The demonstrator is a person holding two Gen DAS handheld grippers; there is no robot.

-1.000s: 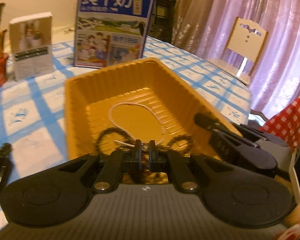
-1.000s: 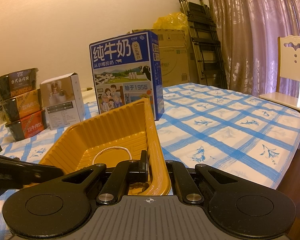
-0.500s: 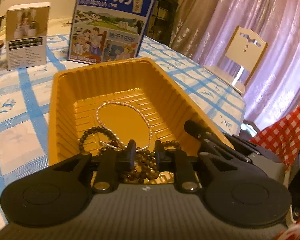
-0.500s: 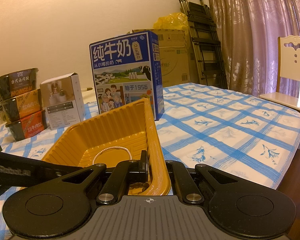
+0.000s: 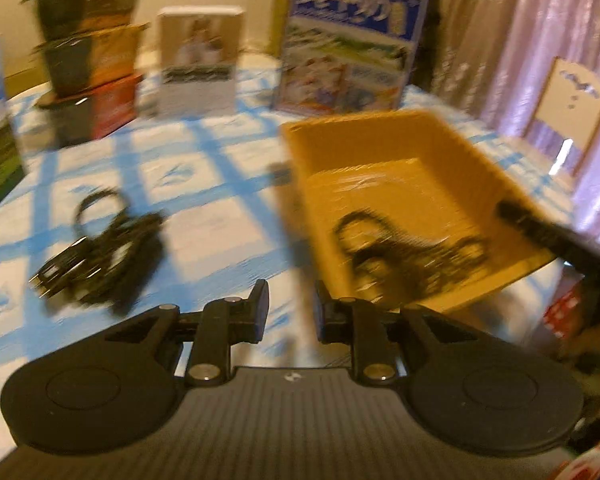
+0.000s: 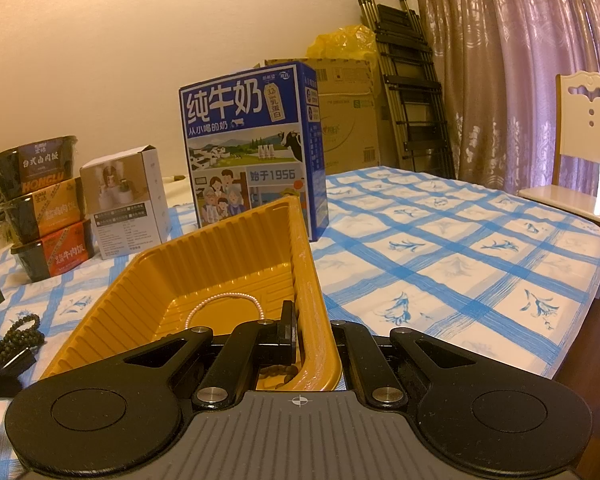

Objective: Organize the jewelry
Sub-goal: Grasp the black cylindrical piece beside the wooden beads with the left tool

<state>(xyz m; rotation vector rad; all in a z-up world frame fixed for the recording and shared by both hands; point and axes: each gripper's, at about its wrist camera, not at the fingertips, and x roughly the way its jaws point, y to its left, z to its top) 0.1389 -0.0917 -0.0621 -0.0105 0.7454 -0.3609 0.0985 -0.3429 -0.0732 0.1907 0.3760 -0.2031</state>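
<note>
An orange ribbed tray [image 6: 220, 240] stands on the checked tablecloth. A white pearl necklace [image 6: 220, 304] and dark bead bracelets [image 5: 400, 248] lie in it. My right gripper [image 6: 312, 332] is shut on the tray's near right wall, one finger inside and one outside. My left gripper [image 5: 292, 300] is open by a narrow gap with nothing in it, and hovers over the cloth just left of the tray [image 5: 380, 140]. A pile of dark bead strings [image 5: 100, 248] lies on the cloth to its left and also shows as bead strings [image 6: 16, 332] in the right wrist view. The left wrist view is blurred by motion.
A blue milk carton box [image 6: 252, 152], a small white box [image 6: 128, 208] and stacked food bowls [image 6: 40, 208] stand behind the tray. Checked tablecloth [image 6: 460, 248] stretches to the right. A pale chair [image 6: 588, 140], a folded ladder and curtains are beyond the table.
My left gripper opened and left a dark bead bracelet in the tray. It then swung left out of the tray to above the cloth. The right gripper has not moved.
</note>
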